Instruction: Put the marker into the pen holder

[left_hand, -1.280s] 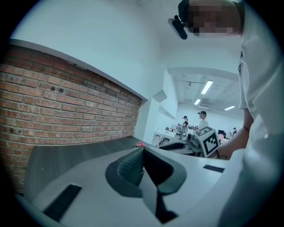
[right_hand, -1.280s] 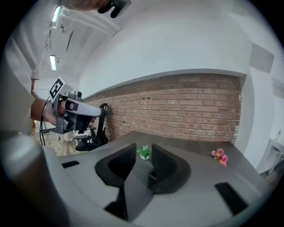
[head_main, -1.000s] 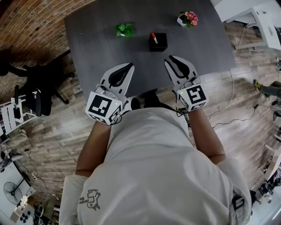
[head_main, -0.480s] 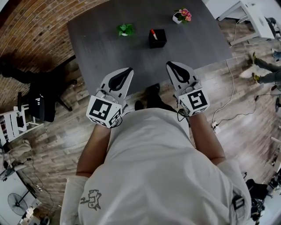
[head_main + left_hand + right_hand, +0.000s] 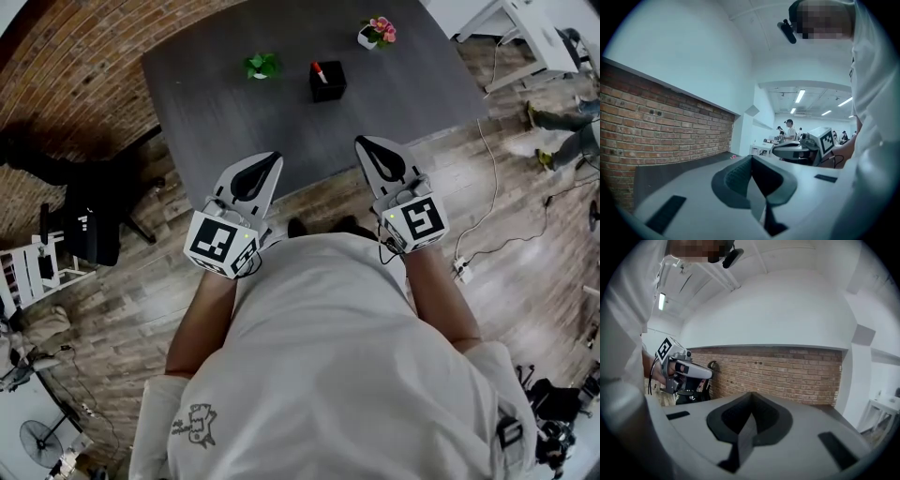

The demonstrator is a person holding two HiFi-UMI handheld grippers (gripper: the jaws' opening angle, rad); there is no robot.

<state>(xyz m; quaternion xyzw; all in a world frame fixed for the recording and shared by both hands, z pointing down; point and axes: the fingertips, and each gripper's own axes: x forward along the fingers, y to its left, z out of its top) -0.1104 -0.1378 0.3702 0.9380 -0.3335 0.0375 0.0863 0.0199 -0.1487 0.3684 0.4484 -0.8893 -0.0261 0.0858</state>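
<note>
Hovering at table [image 5: 216, 112] edge, apart from marker [image 5: 319, 71] in pen holder [image 5: 329, 87].
Pressed together, empty: left hand-held gripper [image 5: 273, 159], right hand-held gripper [image 5: 365, 142].

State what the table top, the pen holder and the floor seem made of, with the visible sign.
Table top: likely dark grey laminate or stained wood, matt; faint streaky grain, no glare.
Pen holder: black, matt box; plastic or metal, too small to tell.
Floor: wood or wood-look planks; board seams, mixed brown-grey tones.
</note>
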